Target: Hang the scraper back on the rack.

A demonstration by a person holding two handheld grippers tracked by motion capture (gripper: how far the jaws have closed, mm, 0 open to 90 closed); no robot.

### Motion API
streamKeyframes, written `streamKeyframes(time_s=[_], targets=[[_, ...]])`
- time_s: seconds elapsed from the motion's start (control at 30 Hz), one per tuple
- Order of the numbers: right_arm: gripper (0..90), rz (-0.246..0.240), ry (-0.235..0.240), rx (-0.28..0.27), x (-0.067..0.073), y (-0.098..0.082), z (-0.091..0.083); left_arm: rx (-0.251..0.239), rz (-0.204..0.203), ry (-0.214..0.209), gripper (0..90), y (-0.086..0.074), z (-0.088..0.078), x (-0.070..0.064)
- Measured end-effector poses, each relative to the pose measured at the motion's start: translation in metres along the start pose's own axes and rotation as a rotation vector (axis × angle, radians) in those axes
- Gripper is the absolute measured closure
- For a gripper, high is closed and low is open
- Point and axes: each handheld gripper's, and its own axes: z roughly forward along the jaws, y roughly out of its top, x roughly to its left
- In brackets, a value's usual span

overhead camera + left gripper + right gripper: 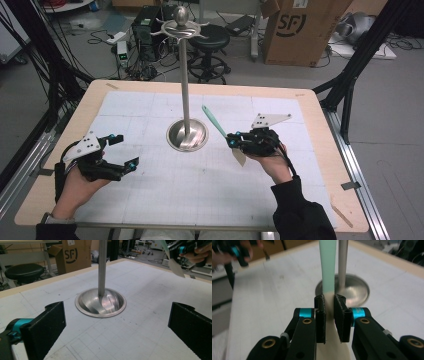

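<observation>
One carton (300,27) marked "SF" far right, right gripper (235,141) pinching spatula (215,122), green handle pointing far-left, left gripper (122,150) jaws spread.

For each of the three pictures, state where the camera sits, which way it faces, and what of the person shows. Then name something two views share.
High view: above the table, looking down; both forearms, left gripper, right gripper clamping a spatula.
Left gripper view: between wide-apart jaws, facing the metal stand.
Right gripper view: along jaws clamping the spatula, facing the stand.
Shared: the stand's dished base.
</observation>
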Motion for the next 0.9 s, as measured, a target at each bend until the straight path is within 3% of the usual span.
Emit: streamKeyframes(time_s=[0.17, 0.4, 0.5, 0.6, 0.67, 0.9], targets=[[80.8, -0.003, 0.022, -0.154, 0.004, 0.02, -0.011, -0.019, 0.001, -0.002, 1.9, 0.002, -0.001, -0.001], [80.9, -0.024, -0.021, -0.206, 0.005, 0.047, -0.017, -0.017, -0.002, 0.001, 2.0, 0.002, -0.002, 0.0], [80.9, -0.036, -0.052, -0.266, 0.007, 0.065, -0.022, -0.017, -0.003, 0.003, 1.9, 0.001, -0.002, 0.0], [80.9, -0.041, -0.043, -0.275, 0.007, 0.074, -0.024, -0.019, -0.005, 0.003, 1.9, 0.001, -0.002, 0.0], [80.8, -0.061, -0.067, -0.281, 0.009, 0.086, -0.026, -0.021, -0.001, 0.003, 1.9, 0.002, -0.003, 0.0], [80.9, -0.086, -0.125, -0.337, 0.012, 0.098, -0.031, -0.015, -0.003, 0.012, 1.9, 0.001, -0.004, 0.001]])
